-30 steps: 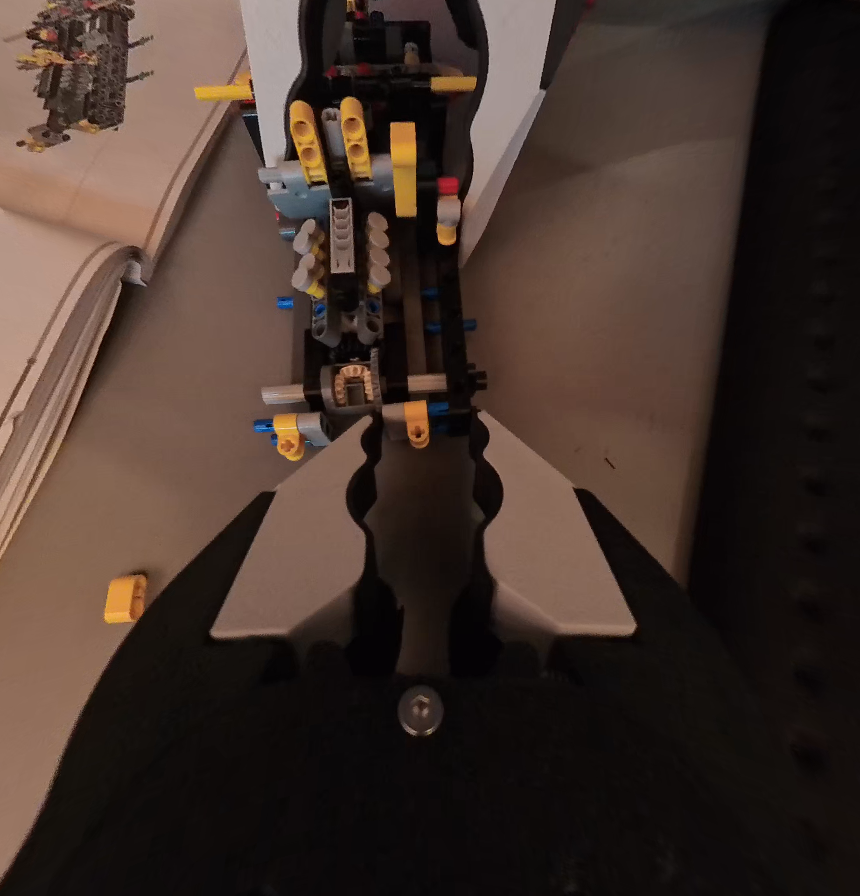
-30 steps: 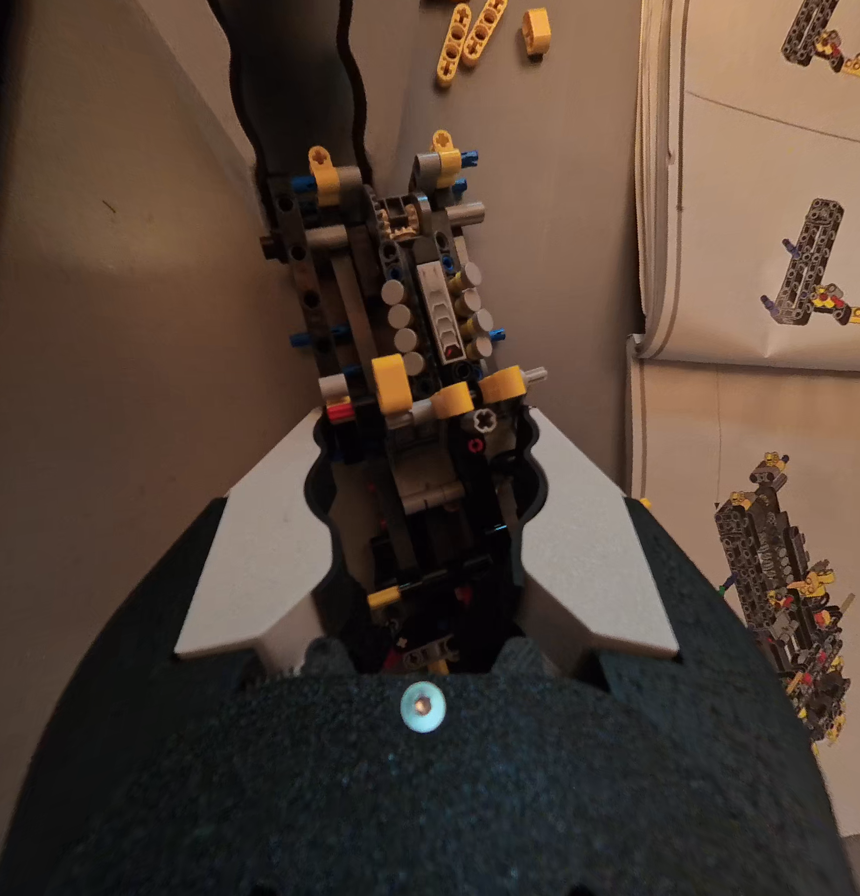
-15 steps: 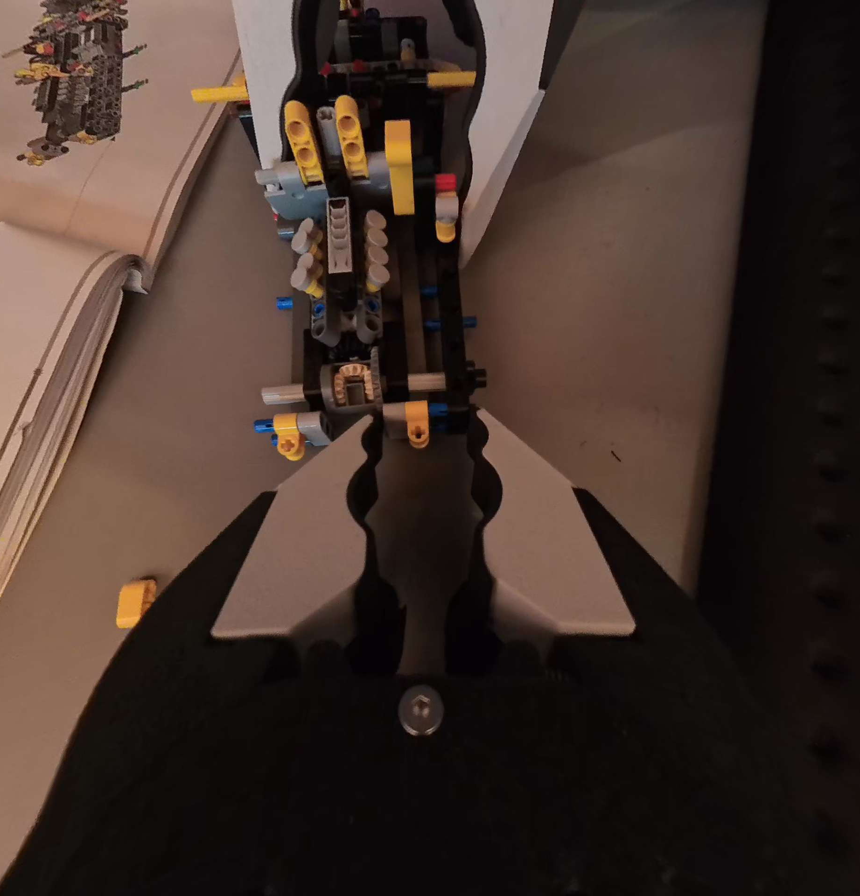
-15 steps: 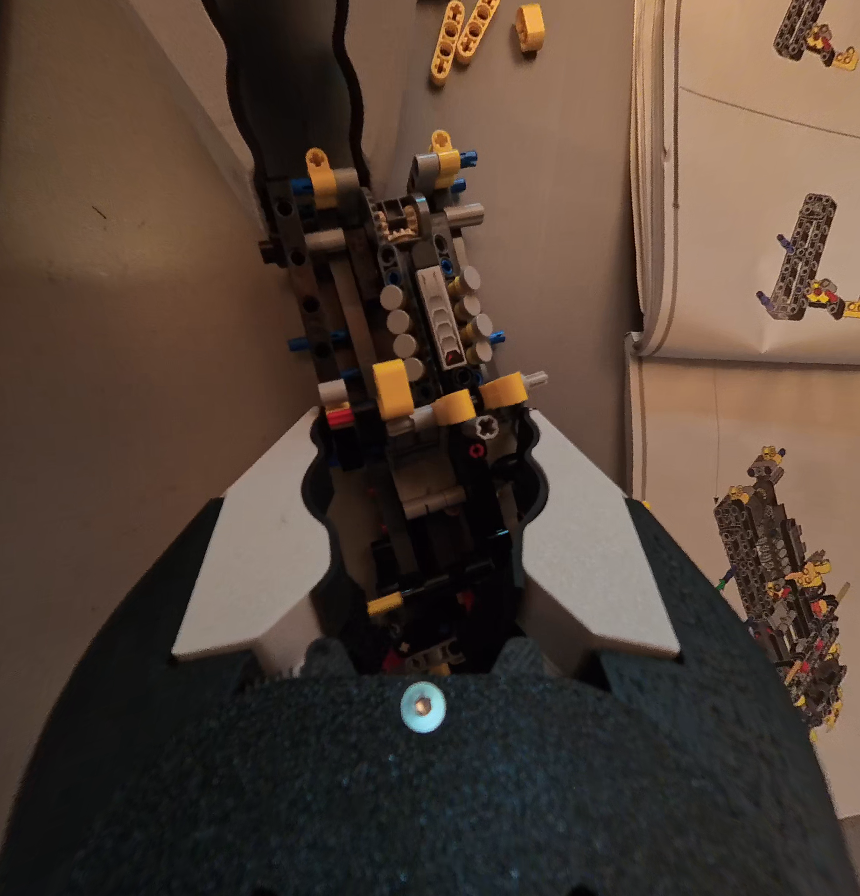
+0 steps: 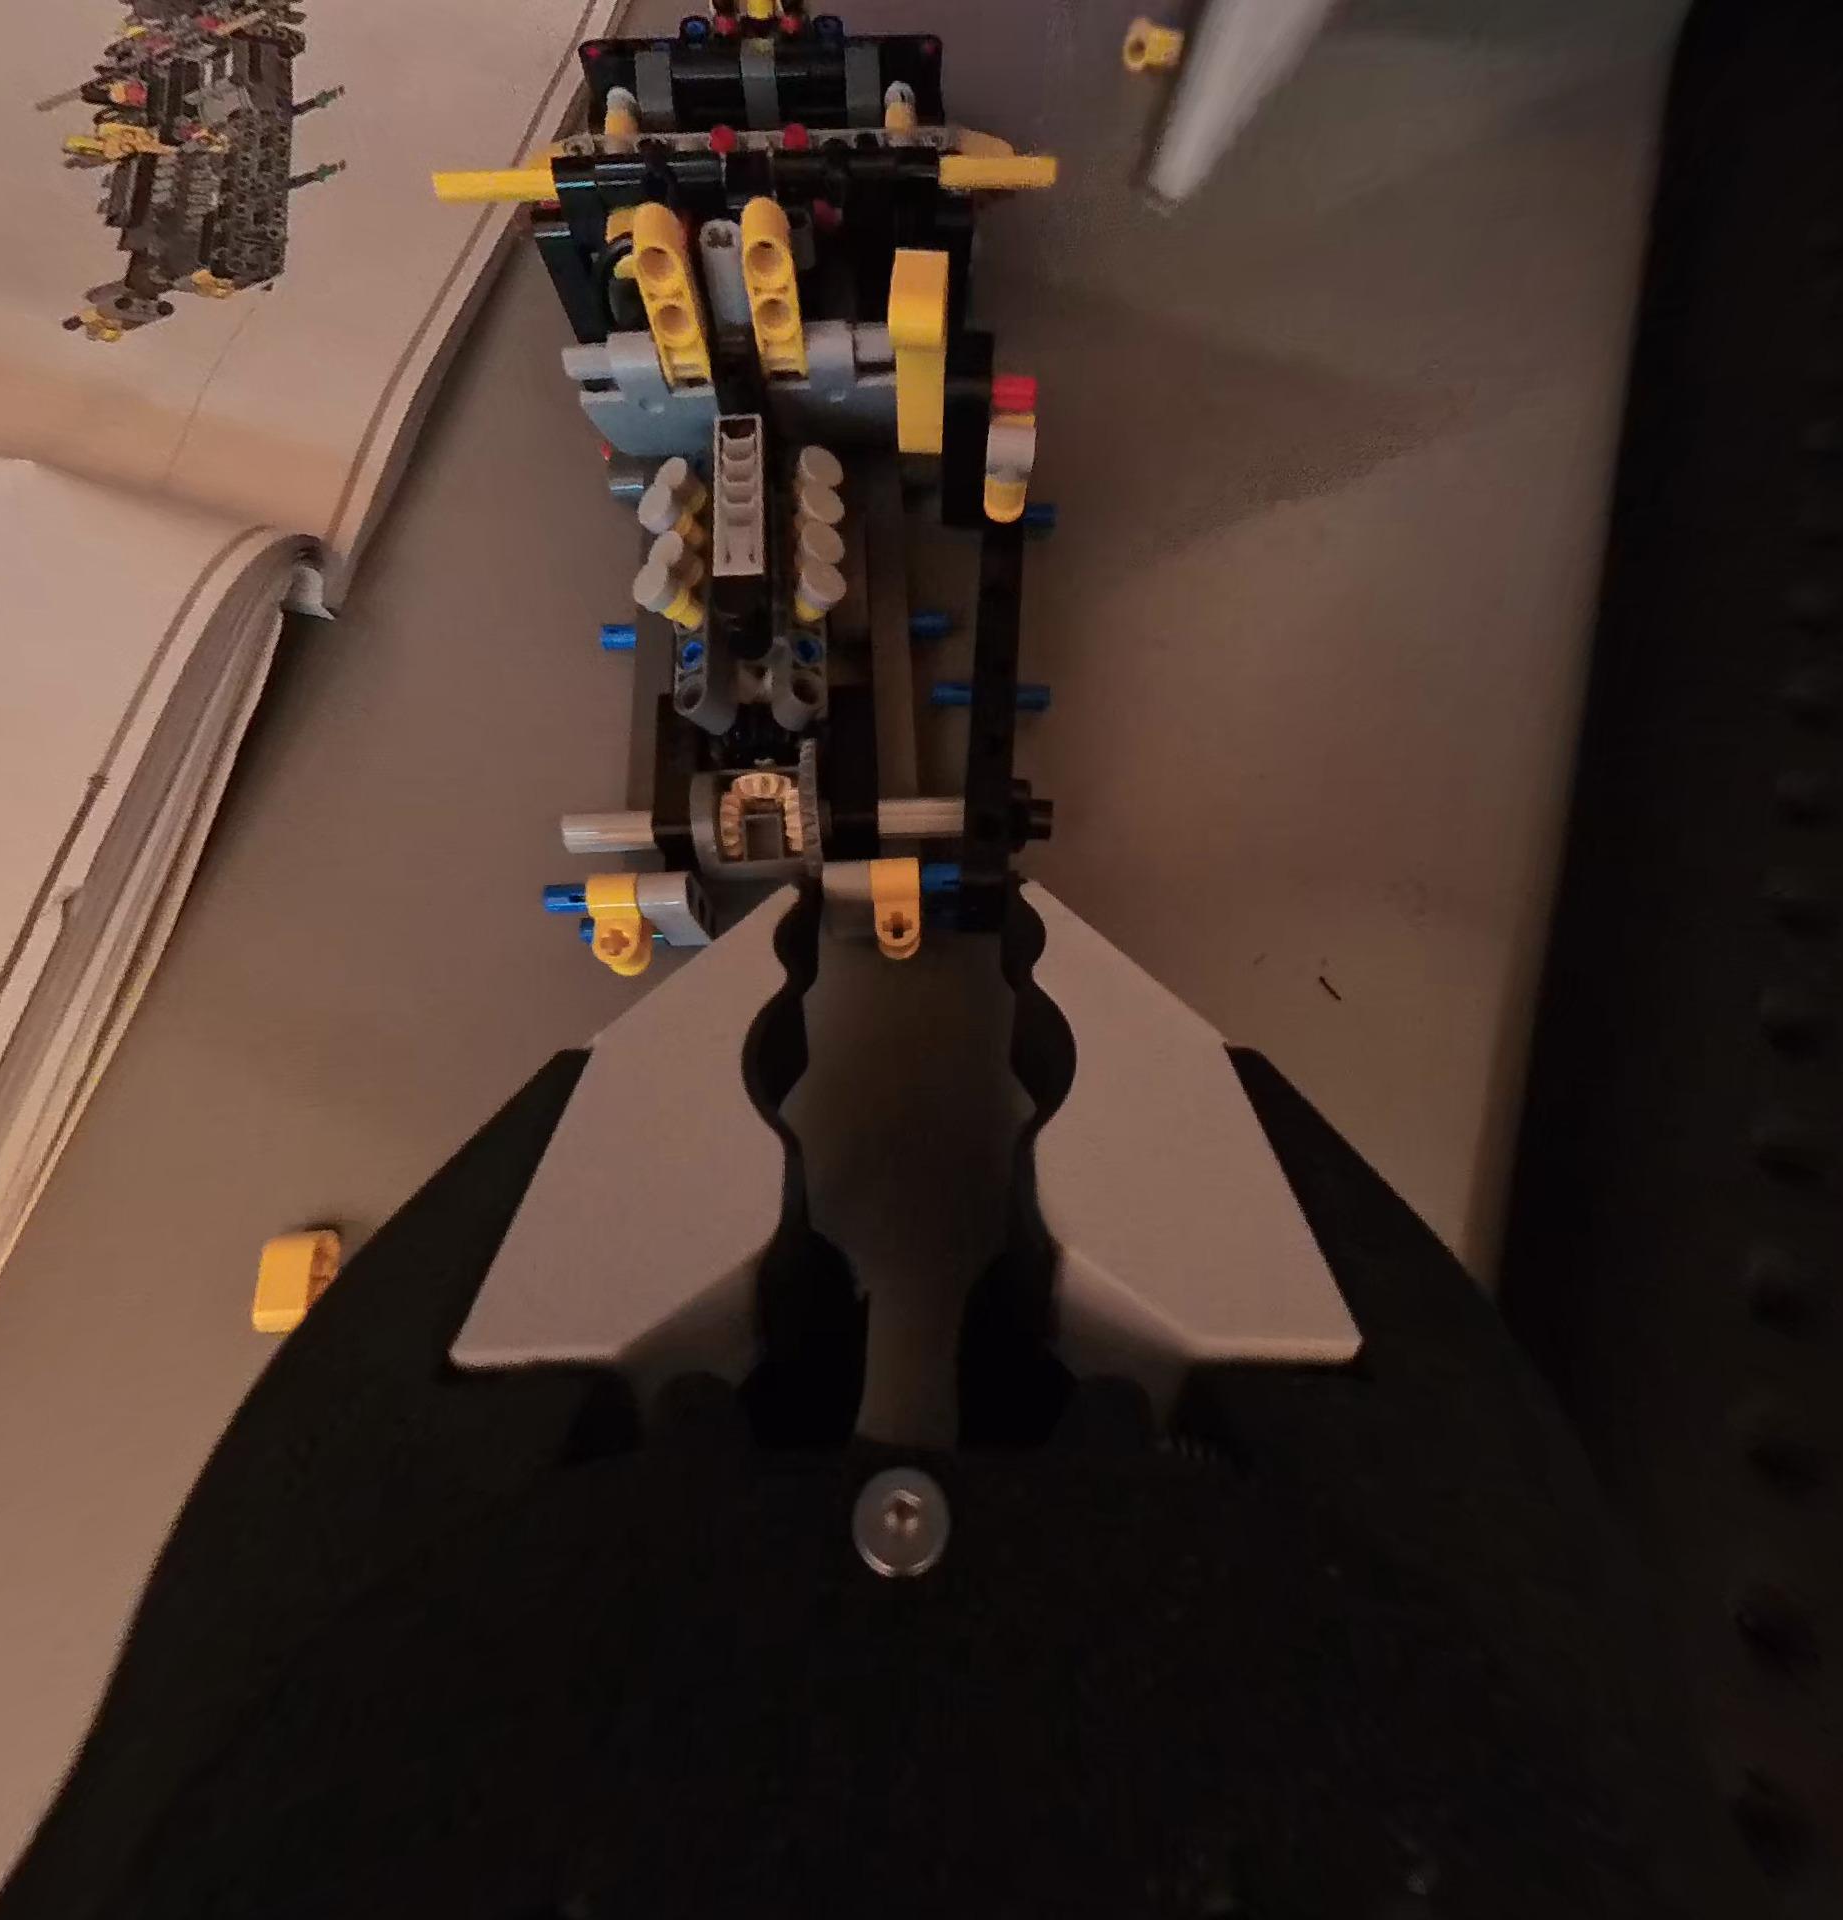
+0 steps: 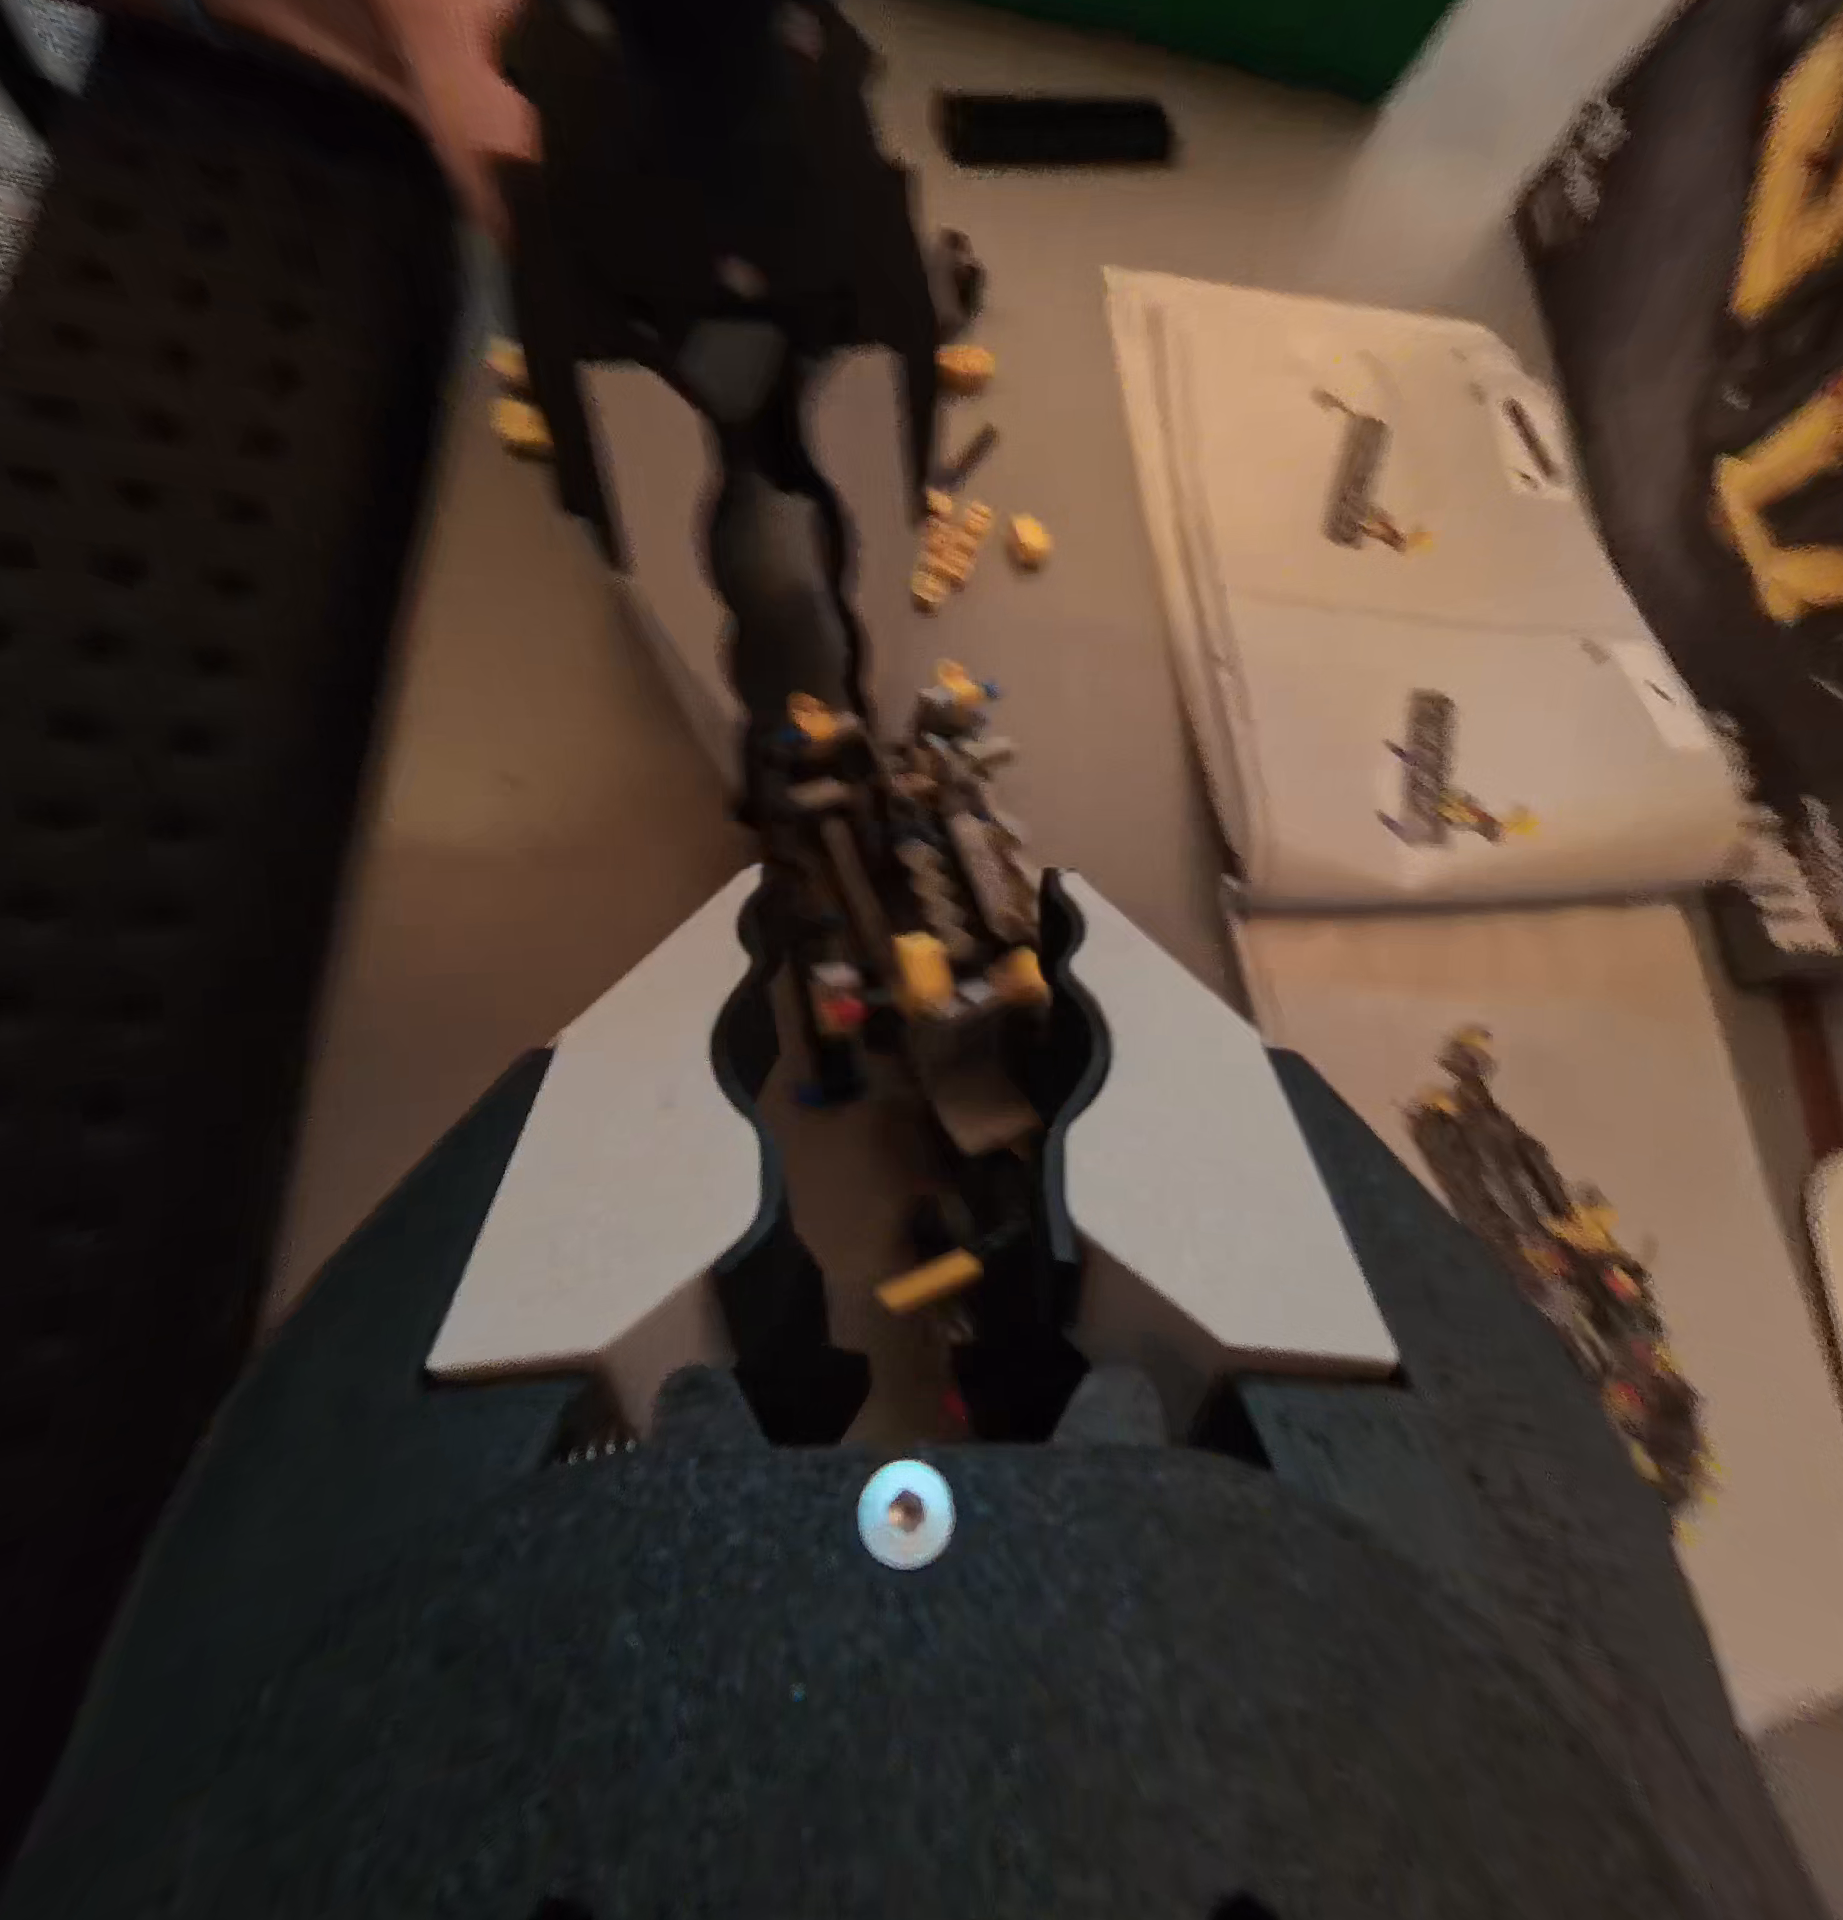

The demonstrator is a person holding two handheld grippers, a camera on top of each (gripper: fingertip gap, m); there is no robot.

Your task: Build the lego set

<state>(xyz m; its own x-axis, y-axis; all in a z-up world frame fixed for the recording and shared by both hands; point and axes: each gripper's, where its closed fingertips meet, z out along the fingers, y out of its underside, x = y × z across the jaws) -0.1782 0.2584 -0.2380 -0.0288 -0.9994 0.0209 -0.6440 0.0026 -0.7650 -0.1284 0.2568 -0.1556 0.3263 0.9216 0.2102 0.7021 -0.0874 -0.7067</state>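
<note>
Lego model [image 5: 792,540] on beige table [image 5: 1260,644]

A home hobby spot, it seems — a plain beige surface [image 5: 1260,644] carrying an open paper instruction booklet [image 6: 1395,644], scattered small yellow plastic pieces [image 6: 953,551] and a dark printed set box [image 6: 1748,343].

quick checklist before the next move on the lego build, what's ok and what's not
1. Left gripper holds the lego model at its near end: ok.
2. Right gripper gripping the model: cannot tell, view is blurred.
3. Model on the table: ok.
4. Instruction book open beside the model: ok.
5. Loose yellow piece within reach on the table: ok.
</note>
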